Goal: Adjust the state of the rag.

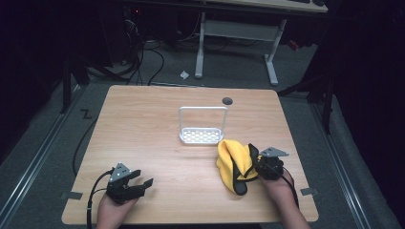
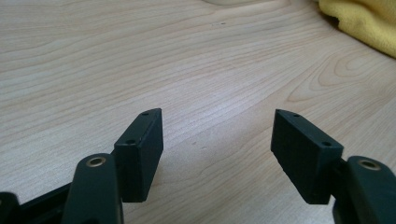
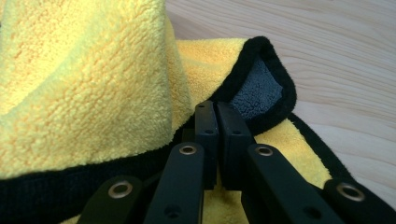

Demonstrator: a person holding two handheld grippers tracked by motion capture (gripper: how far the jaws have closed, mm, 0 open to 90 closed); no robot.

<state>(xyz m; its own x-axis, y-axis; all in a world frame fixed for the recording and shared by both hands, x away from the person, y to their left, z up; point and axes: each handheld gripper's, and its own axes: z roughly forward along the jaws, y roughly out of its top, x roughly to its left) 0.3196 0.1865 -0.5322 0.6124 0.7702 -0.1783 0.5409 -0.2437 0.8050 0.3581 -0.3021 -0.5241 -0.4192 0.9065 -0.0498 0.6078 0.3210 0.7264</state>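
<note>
A yellow cloth (image 1: 232, 162) with black edging is bunched up at the front right of the wooden table (image 1: 153, 119), part of it raised off the surface. My right gripper (image 1: 255, 167) is at the cloth's right side. In the right gripper view its jaws (image 3: 215, 105) are pressed together on the black hem, with yellow cloth (image 3: 93, 93) folded over to the left. My left gripper (image 1: 143, 183) rests low at the front left with its jaws (image 2: 217, 123) wide apart over bare wood. A corner of the cloth (image 2: 369, 23) lies far off at the upper right of the left gripper view.
A small white rack (image 1: 202, 136) with a tall wire handle and a perforated base stands at the table's middle, just behind the cloth. A dark round grommet (image 1: 227, 100) sits near the far edge. Beyond the table stands a desk frame (image 1: 236, 28) with cables on the floor.
</note>
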